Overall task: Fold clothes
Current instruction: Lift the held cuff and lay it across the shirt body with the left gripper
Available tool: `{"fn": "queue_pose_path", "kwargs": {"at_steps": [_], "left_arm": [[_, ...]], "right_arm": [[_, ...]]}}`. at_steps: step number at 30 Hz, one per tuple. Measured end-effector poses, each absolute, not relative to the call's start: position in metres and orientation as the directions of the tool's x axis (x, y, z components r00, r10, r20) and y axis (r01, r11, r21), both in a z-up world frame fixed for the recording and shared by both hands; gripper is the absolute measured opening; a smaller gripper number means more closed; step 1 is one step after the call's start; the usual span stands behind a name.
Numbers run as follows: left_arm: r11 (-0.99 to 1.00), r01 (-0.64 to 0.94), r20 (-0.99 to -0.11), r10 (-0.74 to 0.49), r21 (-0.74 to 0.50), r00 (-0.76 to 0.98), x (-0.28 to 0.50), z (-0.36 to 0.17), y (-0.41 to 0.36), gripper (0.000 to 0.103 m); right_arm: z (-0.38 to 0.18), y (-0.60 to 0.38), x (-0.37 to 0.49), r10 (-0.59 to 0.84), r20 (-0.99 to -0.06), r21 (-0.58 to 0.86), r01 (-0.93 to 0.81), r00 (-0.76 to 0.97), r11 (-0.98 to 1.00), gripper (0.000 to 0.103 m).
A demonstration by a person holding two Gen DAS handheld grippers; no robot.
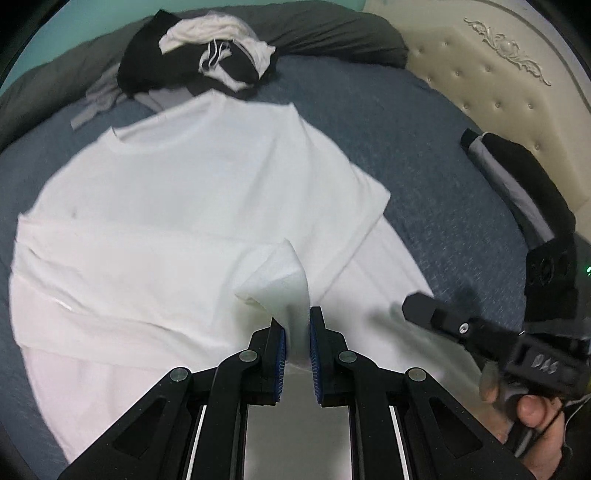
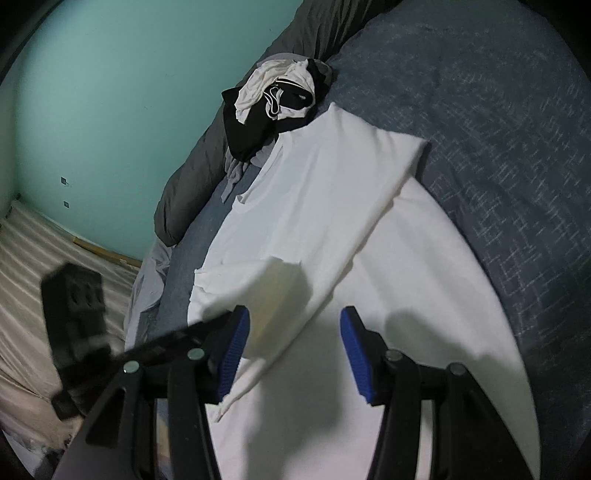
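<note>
A white T-shirt (image 1: pixel 192 206) lies spread on the blue bedspread (image 1: pixel 424 155), one side folded over its middle. My left gripper (image 1: pixel 295 332) is shut on a raised flap of the shirt's cloth (image 1: pixel 277 273), which stands up between the blue pads. In the right wrist view the same shirt (image 2: pixel 332 192) lies below my right gripper (image 2: pixel 293 350), which is open. The lifted flap (image 2: pixel 280 291) hangs near its left pad (image 2: pixel 234 347), and neither pad presses on it. The right gripper (image 1: pixel 424 310) also shows low at the right of the left wrist view, held by a hand (image 1: pixel 532 410).
A heap of black and white clothes (image 1: pixel 199 55) sits at the far end, against a grey duvet (image 1: pixel 332 33). A folded black and grey garment (image 1: pixel 517 177) lies by the cream tufted headboard (image 1: pixel 498 74). A green wall (image 2: pixel 92 110) and pale floor (image 2: pixel 29 277) are left of the bed.
</note>
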State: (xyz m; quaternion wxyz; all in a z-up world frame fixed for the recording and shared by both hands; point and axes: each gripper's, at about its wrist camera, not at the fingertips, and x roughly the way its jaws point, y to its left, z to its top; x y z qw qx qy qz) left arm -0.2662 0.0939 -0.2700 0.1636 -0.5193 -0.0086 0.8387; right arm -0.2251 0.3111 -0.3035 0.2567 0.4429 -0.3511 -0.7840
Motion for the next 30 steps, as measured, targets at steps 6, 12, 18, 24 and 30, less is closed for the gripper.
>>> {"fn": "queue_pose_path", "kwargs": {"at_steps": [6,12,18,24,30], "left_arm": [[-0.940,-0.260,-0.869,0.310,-0.220,-0.387,-0.258,-0.287,0.095,0.016],[-0.921,-0.289,-0.828,0.368,-0.262,-0.423,-0.238,-0.273,0.085,0.048],[-0.935,-0.226,-0.795,0.352,-0.273,-0.495,-0.221,-0.266,0.047,0.049],[-0.945,-0.072,-0.792,0.308,-0.320,-0.527,-0.208,-0.287,-0.013,0.051],[-0.951,-0.007,-0.785,0.259,-0.308,-0.562,-0.194,-0.299,-0.043,0.051]], "right_arm": [[-0.314,0.306,-0.229,-0.718,-0.527,0.782,0.070,-0.454,-0.619,0.052],[-0.317,0.295,-0.229,-0.728,-0.534,0.775,0.095,-0.429,-0.625,0.056],[-0.323,0.285,-0.230,-0.699,-0.588,0.731,0.103,-0.407,-0.675,0.058],[-0.329,0.275,-0.234,-0.657,-0.644,0.674,0.116,-0.392,-0.730,0.058],[-0.337,0.278,-0.237,-0.638,-0.662,0.664,0.086,-0.393,-0.743,0.058]]}}
